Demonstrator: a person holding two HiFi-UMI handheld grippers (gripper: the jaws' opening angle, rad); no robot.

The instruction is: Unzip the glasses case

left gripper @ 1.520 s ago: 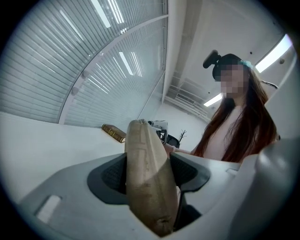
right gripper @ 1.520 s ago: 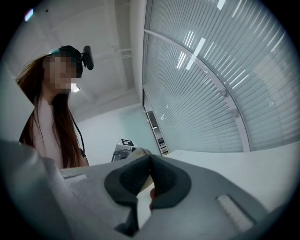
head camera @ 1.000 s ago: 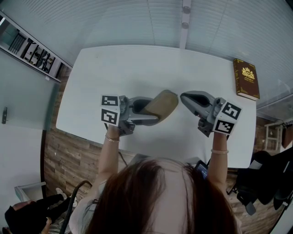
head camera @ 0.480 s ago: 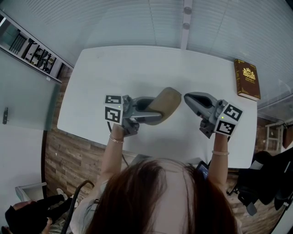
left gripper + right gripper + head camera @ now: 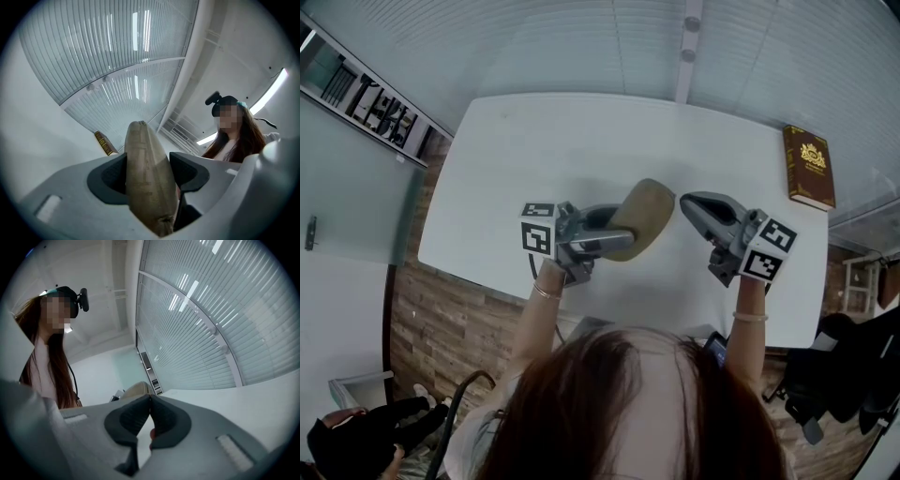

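Note:
The tan glasses case (image 5: 645,211) is lifted above the white table (image 5: 506,169), clamped edge-on in my left gripper (image 5: 623,234). In the left gripper view the case (image 5: 143,159) fills the gap between the dark pads (image 5: 187,171), which press on both its sides. My right gripper (image 5: 684,201) is shut, with its tips just off the case's right end. In the right gripper view its jaws (image 5: 150,399) meet, and the case (image 5: 135,389) shows just beyond them. Whether a zipper pull is pinched there is hidden.
A brown book (image 5: 809,167) lies at the table's far right corner and also shows in the left gripper view as the book (image 5: 105,143). A ribbed glass wall runs behind the table. The person's head and hair fill the lower middle of the head view.
My left gripper has turned a little with the case in it and edged rightward. The right gripper has hardly moved and stays shut.

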